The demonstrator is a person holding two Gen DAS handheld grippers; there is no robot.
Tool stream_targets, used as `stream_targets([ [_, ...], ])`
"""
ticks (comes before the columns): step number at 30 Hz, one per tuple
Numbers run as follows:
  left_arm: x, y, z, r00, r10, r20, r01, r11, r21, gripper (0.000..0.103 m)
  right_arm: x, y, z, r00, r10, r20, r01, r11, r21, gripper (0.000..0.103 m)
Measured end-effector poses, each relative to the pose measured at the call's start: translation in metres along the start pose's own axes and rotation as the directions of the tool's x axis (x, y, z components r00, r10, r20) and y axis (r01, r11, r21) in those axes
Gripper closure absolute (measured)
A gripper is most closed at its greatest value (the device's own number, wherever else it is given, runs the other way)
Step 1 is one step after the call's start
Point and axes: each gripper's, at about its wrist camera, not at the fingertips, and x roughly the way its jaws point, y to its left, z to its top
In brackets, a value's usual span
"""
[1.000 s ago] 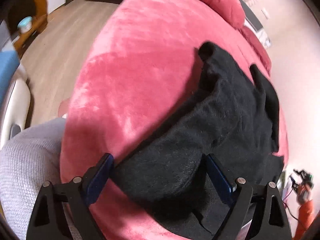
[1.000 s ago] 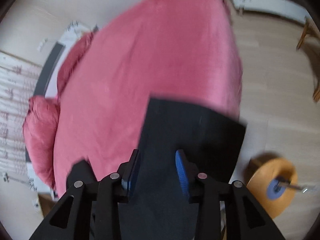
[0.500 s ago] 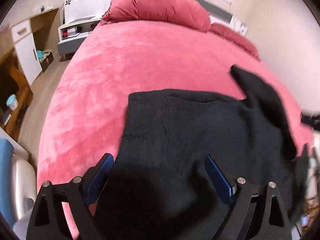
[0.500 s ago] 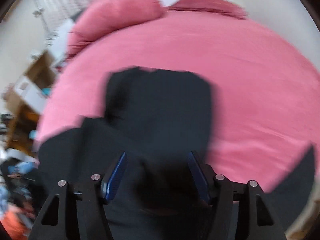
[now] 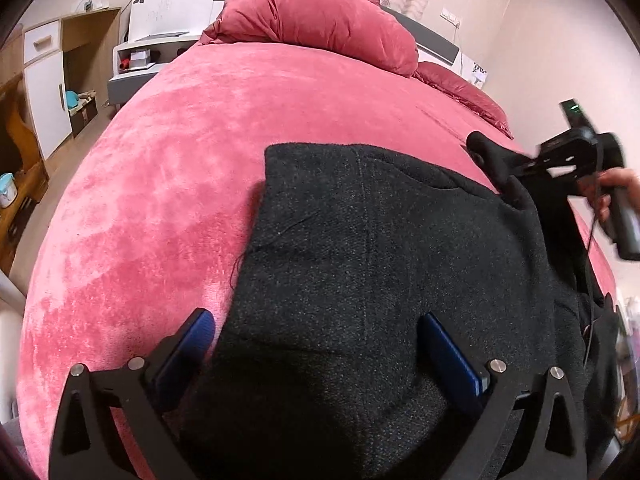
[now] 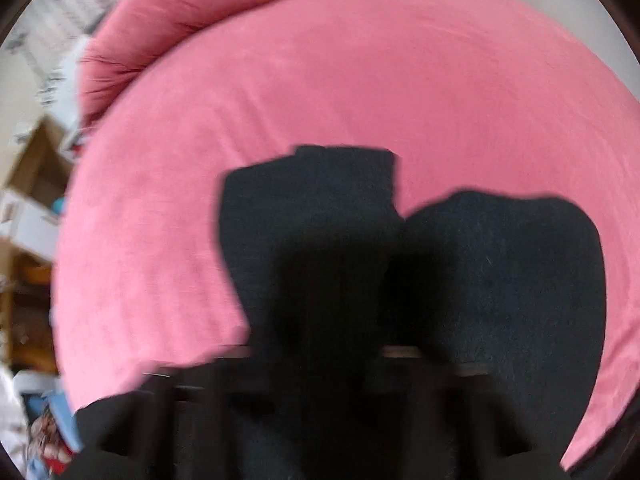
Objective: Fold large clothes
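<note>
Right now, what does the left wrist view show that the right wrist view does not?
Only the left wrist view: the open left gripper, jaws opening wider over the black garment; the right gripper closing on a garment edge, held by a hand; a white nightstand.
Only the right wrist view: a blurred, close look at two dark garment lobes.
Both: the pink bed, the pillow, the garment.

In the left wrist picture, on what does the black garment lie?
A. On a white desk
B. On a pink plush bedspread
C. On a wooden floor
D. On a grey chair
B: the black garment lies spread on the pink plush bedspread, which shows all around its left and far edges, with the pink pillow behind it at the head of the bed.
</note>
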Motion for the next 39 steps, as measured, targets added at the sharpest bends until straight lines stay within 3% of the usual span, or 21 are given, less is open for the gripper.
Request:
stream_targets([
  [1, 0.001, 0.0, 0.0, 1.0, 0.002, -0.001, -0.002, 1.0, 0.0, 0.0, -0.019, -0.009, 0.005, 0.998, 0.058, 0.018, -0.058, 0.998, 0.002, 0.095],
  [3, -0.006, -0.005, -0.004, 1.0, 0.0, 0.0, 0.0, 1.0, 0.001, 0.0, -0.056, -0.03, 0.011, 0.993, 0.077, 0.092, -0.077, 0.997, 0.002, 0.096],
  [6, -0.007, -0.004, -0.004, 1.0, 0.001, 0.0, -0.001, 1.0, 0.001, 0.0, -0.137, -0.088, 0.026, 0.957, -0.029, 0.288, 0.036, 0.999, -0.019, 0.096],
  [9, -0.007, -0.005, -0.003, 1.0, 0.008, -0.003, -0.008, 1.0, 0.006, 0.0, -0.206, -0.175, 0.035, 0.885, -0.179, 0.43, 0.144, 0.983, 0.114, 0.096],
  [12, -0.006, -0.007, -0.003, 1.0, 0.017, -0.004, -0.017, 1.0, 0.011, 0.0, -0.251, -0.271, 0.023, 0.787, -0.369, 0.494, 0.236, 0.92, 0.312, 0.093],
  [13, -0.006, -0.007, -0.003, 1.0, 0.021, -0.005, -0.02, 1.0, 0.013, 0.0, -0.254, -0.303, 0.014, 0.772, -0.422, 0.476, 0.251, 0.89, 0.381, 0.08],
  [14, -0.005, -0.008, -0.003, 1.0, 0.025, -0.006, -0.024, 1.0, 0.016, 0.0, -0.251, -0.34, 0.001, 0.776, -0.47, 0.42, 0.261, 0.847, 0.464, 0.054],
  [16, -0.005, -0.01, -0.003, 1.0, 0.031, -0.007, -0.031, 0.999, 0.019, 0.0, -0.235, -0.392, -0.029, 0.795, -0.554, 0.247, 0.325, 0.733, 0.597, 0.031],
  [17, -0.004, -0.01, -0.002, 0.999, 0.033, -0.008, -0.033, 0.999, 0.02, 0.0, -0.223, -0.415, -0.052, 0.807, -0.566, 0.168, 0.345, 0.683, 0.644, 0.031],
  [20, -0.003, -0.012, -0.002, 0.999, 0.04, -0.009, -0.04, 0.999, 0.024, 0.0, -0.197, -0.449, -0.113, 0.866, -0.489, 0.102, 0.287, 0.654, 0.7, 0.031],
  [23, -0.002, -0.014, -0.002, 0.999, 0.048, -0.012, -0.048, 0.998, 0.028, 0.0, -0.174, -0.433, -0.157, 0.888, -0.446, 0.114, 0.256, 0.683, 0.685, 0.031],
  [25, -0.001, -0.016, 0.0, 0.998, 0.063, -0.018, -0.063, 0.997, 0.035, 0.0, -0.169, -0.413, -0.176, 0.882, -0.446, 0.151, 0.235, 0.695, 0.679, 0.031],
  [27, 0.0, -0.021, 0.004, 0.995, 0.089, -0.044, -0.088, 0.996, 0.033, 0.0, -0.163, -0.389, -0.195, 0.892, -0.407, 0.195, 0.176, 0.712, 0.68, 0.031],
  [29, -0.002, -0.022, 0.012, 0.992, 0.095, -0.082, -0.095, 0.995, -0.003, 0.0, -0.157, -0.359, -0.206, 0.891, -0.386, 0.24, 0.147, 0.745, 0.65, 0.031],
  [30, -0.007, -0.02, 0.019, 0.994, 0.076, -0.084, -0.08, 0.996, -0.048, 0.006, -0.154, -0.346, -0.208, 0.889, -0.39, 0.241, 0.161, 0.758, 0.632, 0.031],
  [31, -0.012, -0.017, 0.025, 0.996, 0.058, -0.072, -0.064, 0.994, -0.083, 0.011, -0.15, -0.327, -0.211, 0.88, -0.408, 0.241, 0.194, 0.774, 0.602, 0.031],
  [34, -0.03, -0.007, 0.053, 0.999, 0.048, -0.005, -0.049, 0.986, -0.158, 0.011, -0.144, -0.285, -0.21, 0.839, -0.472, 0.27, 0.282, 0.802, 0.527, 0.031],
  [36, -0.035, -0.005, 0.068, 0.995, 0.089, 0.033, -0.084, 0.986, -0.142, 0.009, -0.138, -0.266, -0.213, 0.797, -0.54, 0.272, 0.37, 0.791, 0.487, 0.029],
  [37, -0.034, -0.004, 0.074, 0.993, 0.108, 0.04, -0.102, 0.987, -0.126, 0.003, -0.132, -0.256, -0.216, 0.771, -0.578, 0.265, 0.418, 0.775, 0.474, 0.027],
  [39, -0.024, -0.003, 0.084, 0.993, 0.118, 0.011, -0.116, 0.988, -0.102, 0.0, -0.122, -0.252, -0.224, 0.759, -0.605, 0.243, 0.454, 0.758, 0.469, 0.025],
])
